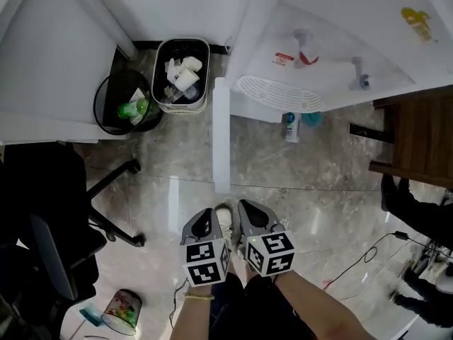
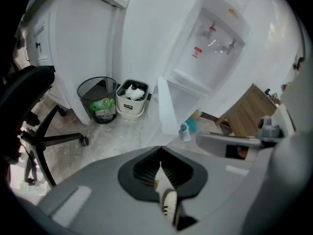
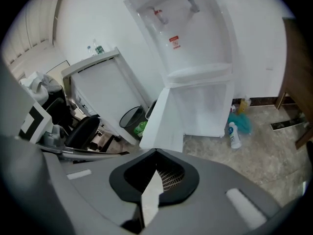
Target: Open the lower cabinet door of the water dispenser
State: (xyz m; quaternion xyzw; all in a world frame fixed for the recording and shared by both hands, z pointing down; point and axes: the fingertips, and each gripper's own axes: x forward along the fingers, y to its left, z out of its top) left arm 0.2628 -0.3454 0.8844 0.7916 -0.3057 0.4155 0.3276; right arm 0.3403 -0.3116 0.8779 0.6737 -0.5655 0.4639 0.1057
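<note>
The white water dispenser (image 1: 333, 41) stands at the upper right, with its drip tray (image 1: 278, 94) above the lower cabinet. Its lower cabinet door (image 1: 221, 133) is swung wide open and sticks out edge-on over the floor. The open door (image 2: 166, 106) shows in the left gripper view and, as a white panel (image 3: 164, 121), in the right gripper view. My left gripper (image 1: 209, 212) and right gripper (image 1: 244, 205) hang side by side near the bottom, well short of the door. Both are shut and empty, tips together (image 2: 160, 148) (image 3: 156, 151).
A white bin (image 1: 182, 76) and a black mesh bin (image 1: 127, 105) stand left of the door. A spray bottle (image 1: 291, 127) and teal cloth (image 1: 311, 119) lie under the dispenser. An office chair (image 1: 56, 218) is on the left, wooden furniture (image 1: 417, 140) and cables (image 1: 361, 261) on the right.
</note>
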